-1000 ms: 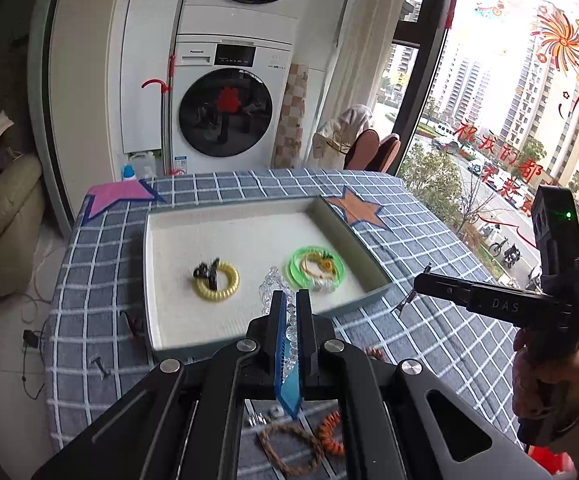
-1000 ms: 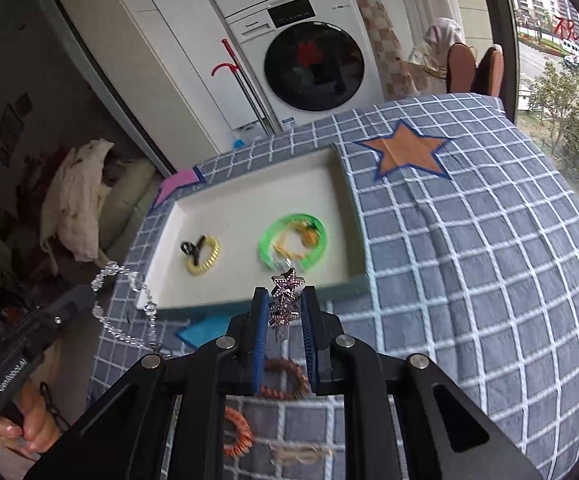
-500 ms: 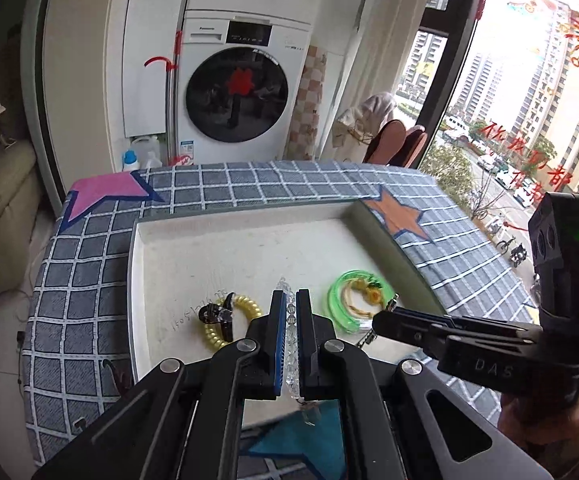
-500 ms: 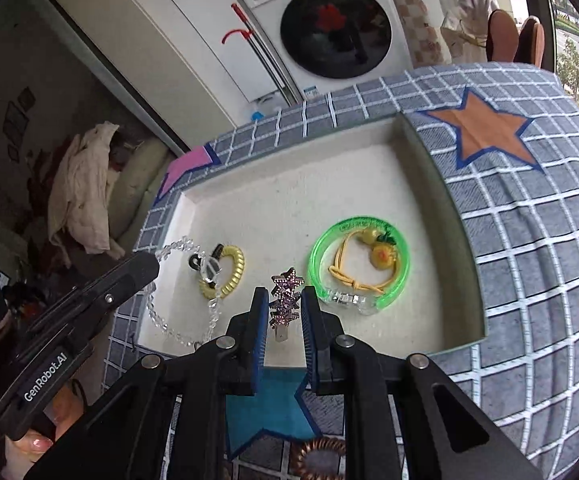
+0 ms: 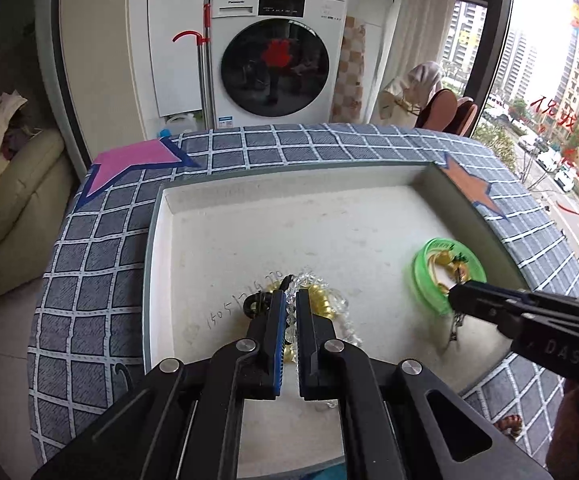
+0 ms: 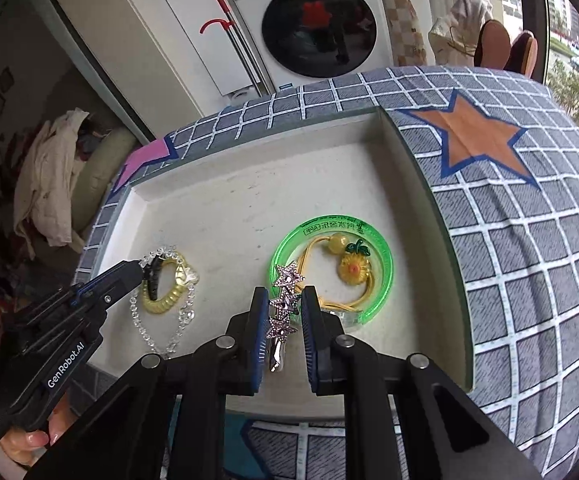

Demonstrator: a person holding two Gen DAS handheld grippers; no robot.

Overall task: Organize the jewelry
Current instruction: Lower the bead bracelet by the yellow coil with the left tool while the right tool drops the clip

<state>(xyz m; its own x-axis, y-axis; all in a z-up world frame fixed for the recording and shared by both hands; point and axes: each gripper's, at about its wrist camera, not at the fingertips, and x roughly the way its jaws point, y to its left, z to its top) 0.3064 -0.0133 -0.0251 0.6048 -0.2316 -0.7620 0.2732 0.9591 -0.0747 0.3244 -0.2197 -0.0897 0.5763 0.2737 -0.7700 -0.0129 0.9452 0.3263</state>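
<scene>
Laundry corner by a tall window, washing machine (image 5: 275,60) at twelve o'clock, checked cloth with star patches over the bench (image 6: 529,248). Shallow white tray (image 5: 161,264) at centre, floor pale and matte, likely enough friction to stop small pieces sliding.

Left gripper (image 5: 291,314) closed tight on a clear bead bracelet (image 6: 177,320), low over the tray at eight o'clock, strand draped across a yellow coil hair tie (image 6: 165,300) with a black clip. Beads light, hard and smooth, string limp: apt to swing and snag; best pinched across one or two beads, as now.

Right gripper (image 6: 285,320) clamped on a star hair clip (image 6: 285,304), stones upward, metal tail hanging below the pads, over the tray's near edge at six o'clock and just beside a green bangle (image 6: 329,264) holding a yellow cord charm. Clip stiff, light, slick; stones probably fragile, so grip better on the long flat sides.
</scene>
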